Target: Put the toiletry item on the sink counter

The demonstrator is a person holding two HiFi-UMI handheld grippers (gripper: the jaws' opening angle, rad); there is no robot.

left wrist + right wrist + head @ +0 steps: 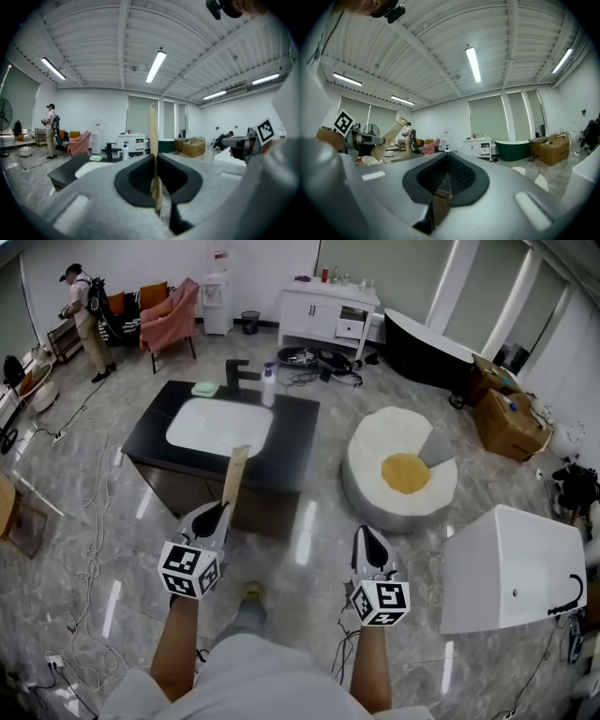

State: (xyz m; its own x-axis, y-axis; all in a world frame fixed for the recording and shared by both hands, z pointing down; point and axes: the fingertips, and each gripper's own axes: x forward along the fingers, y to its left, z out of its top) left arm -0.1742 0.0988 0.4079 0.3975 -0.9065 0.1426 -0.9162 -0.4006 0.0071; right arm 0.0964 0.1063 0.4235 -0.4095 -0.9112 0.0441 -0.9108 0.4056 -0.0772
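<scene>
A long beige toiletry tube (232,477) sticks up and forward from my left gripper (210,517), which is shut on its lower end. In the left gripper view the tube (153,136) stands edge-on between the closed jaws. The black sink counter (286,442) with its white basin (218,426) lies just beyond the tube's tip. My right gripper (372,545) is shut with nothing in it, held over the floor to the right of the counter. From the right gripper view the tube (388,139) shows at the left.
On the counter's back edge stand a black tap (237,372), a white pump bottle (269,385) and a green soap (204,388). A round white cushion seat (401,472) and a white tub (511,566) are to the right. A person (86,319) stands far left. Cables lie on the floor.
</scene>
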